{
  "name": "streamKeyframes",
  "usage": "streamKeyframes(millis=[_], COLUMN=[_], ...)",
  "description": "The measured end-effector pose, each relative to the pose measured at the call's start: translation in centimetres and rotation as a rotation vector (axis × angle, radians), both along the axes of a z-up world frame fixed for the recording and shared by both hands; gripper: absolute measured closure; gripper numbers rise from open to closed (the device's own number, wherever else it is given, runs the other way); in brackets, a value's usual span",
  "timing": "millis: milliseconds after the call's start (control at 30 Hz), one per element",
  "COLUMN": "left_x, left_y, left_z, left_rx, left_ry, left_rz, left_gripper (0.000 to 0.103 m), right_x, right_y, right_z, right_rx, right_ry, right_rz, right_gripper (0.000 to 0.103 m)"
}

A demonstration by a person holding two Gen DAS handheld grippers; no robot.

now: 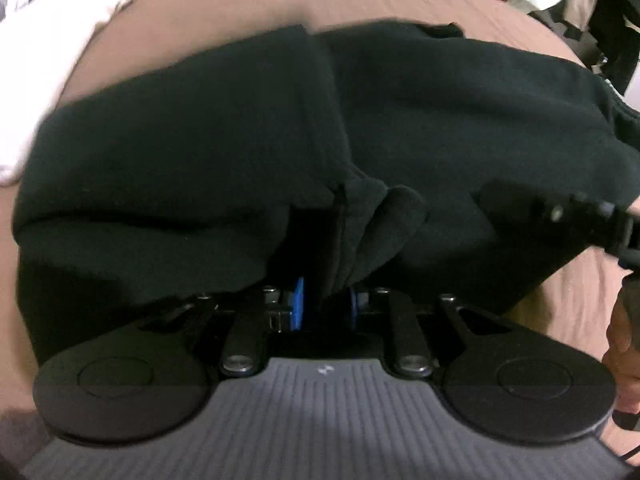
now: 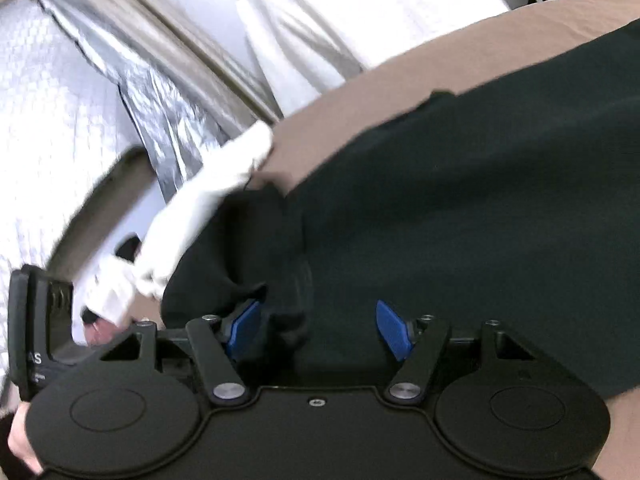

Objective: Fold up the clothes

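A black garment point(image 1: 200, 140) lies spread on a brown bed sheet point(image 1: 240, 8), with a long fold running down its middle. My left gripper point(image 1: 326, 306) points steeply down and is shut on a bunched fold of the garment at its near edge; cloth fills the gap between the blue pads point(image 1: 298, 304). In the right wrist view the same black garment point(image 2: 460, 200) covers the right half. My right gripper point(image 2: 319, 329) stands open over it. A loose tuck of black cloth leans against its left blue pad point(image 2: 244, 328), while the right pad is bare.
White cloth point(image 1: 60, 40) is heaped at the sheet's far left, and white cloth point(image 2: 208, 208) lies by the garment's corner. Silver quilted foil point(image 2: 60, 100) hangs beyond the bed. The right tool's black frame point(image 1: 580, 216) reaches in from the right. A hand point(image 2: 16, 432) holds the handle.
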State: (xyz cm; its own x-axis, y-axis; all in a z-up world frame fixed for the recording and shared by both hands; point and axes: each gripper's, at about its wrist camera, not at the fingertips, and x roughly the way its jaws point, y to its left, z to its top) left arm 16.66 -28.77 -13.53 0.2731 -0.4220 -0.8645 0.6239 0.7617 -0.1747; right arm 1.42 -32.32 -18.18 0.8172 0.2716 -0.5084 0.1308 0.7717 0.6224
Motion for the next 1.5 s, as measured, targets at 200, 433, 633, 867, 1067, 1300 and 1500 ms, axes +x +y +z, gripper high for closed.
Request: streamKeyframes(millis=[200, 433, 633, 867, 1067, 1300, 1500], left_x=[2.5, 5.9, 8.6, 9.0, 8.6, 8.2, 8.9], left_y=[5.8, 12.4, 14.8, 15.0, 16.3, 12.1, 14.4], left_z=[2.6, 4.1, 0.5, 0.7, 1.6, -1.4, -0.9], left_rx=[-0.398, -0.557, -0.400, -0.434, -0.371, -0.052, -0.106], left_ry=[0.260, 0.176, 0.177, 0.131, 0.058, 0.094, 0.100], left_rz=[-0.065, 0.155, 0.395, 0.407, 0.360, 0.261, 0.344], left_gripper=[0.062, 0.048, 0.048, 0.048, 0.046, 0.046, 0.046], right_x=[0.9, 1.5, 3.6, 6.7, -0.5, -1.9, -1.9], right_y=[0.3, 1.7, 3.4, 7.3, 5.9, 3.3, 3.4], right_z=[-0.7, -0.8, -2.1, 0.1, 8.1, -0.7, 2.3], right_rx=[0.116, 0.195, 0.230, -0.097, -0.277, -0.167, -0.214], right_ry=[0.028, 0.058, 0.081, -0.009, -0.141, 0.185, 0.065], right_rz=[0.052, 0.099, 0.130, 0.197, 0.095, -0.010, 0.044], right_gripper=[0.032, 0.023, 0.016, 0.083, 0.084, 0.081, 0.081])
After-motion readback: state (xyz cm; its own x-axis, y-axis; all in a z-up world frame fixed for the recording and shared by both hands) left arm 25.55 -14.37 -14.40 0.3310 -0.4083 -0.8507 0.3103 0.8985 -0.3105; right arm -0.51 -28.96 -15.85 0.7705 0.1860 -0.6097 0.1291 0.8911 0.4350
